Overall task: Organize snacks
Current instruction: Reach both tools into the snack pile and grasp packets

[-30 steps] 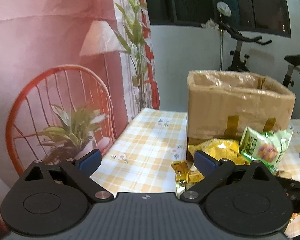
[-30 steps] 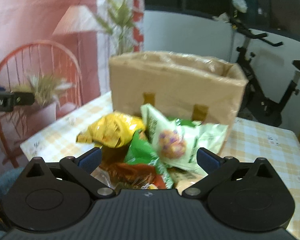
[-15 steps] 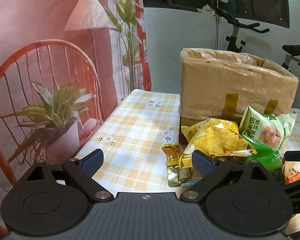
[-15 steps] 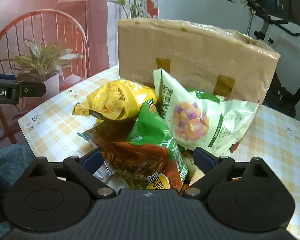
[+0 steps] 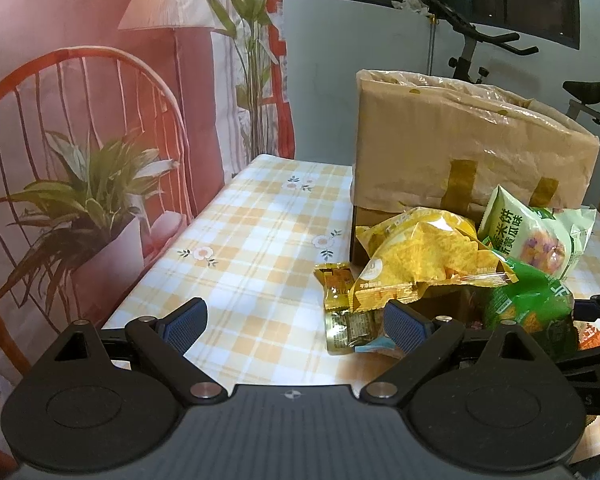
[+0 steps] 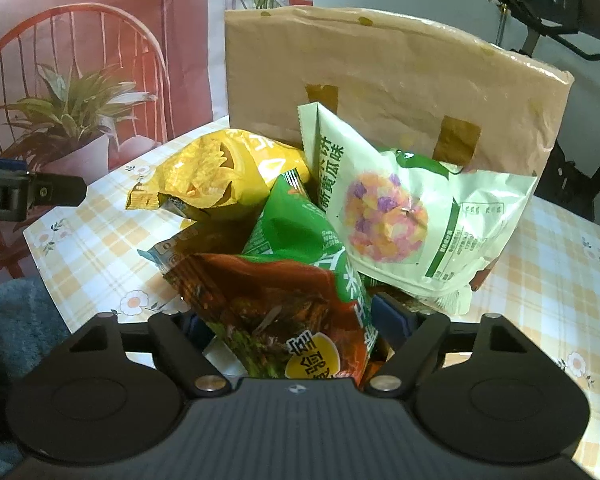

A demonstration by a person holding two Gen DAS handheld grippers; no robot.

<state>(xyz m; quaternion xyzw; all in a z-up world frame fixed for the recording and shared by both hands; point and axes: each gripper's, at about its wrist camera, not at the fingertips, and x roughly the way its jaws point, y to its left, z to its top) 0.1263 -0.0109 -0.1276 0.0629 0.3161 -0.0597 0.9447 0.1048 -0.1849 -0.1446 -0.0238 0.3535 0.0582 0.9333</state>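
While the green snack bag (image 6: 288, 280) is framed between the fingers of the right gripper (image 6: 296, 326), its jaws have just been closing in on it, and firm contact by the pads cannot yet be confirmed from the right wrist view. A glossy green top and a brown printed lower half are shown on the bag, with a yellow round badge near its bottom; it is propped upright at the front of the heap, probably because it is leaned on the packets behind. Behind it a pale green rice-cracker bag (image 6: 412, 216) is tilted against the lined cardboard box (image 6: 380, 76), and a crinkled yellow chip bag (image 6: 216, 176) is slumped beside it, toward the left edge of the tabletop. Small gold sachets (image 5: 338, 304) are seen lying flat at the foot of the pile. The box is stood behind the snacks with its top open, judged to be the place meant for them. The left gripper (image 5: 296, 326) is held spread wide and empty over the bare checked tablecloth (image 5: 240, 264), clear of the pile, apparently kept in reserve.
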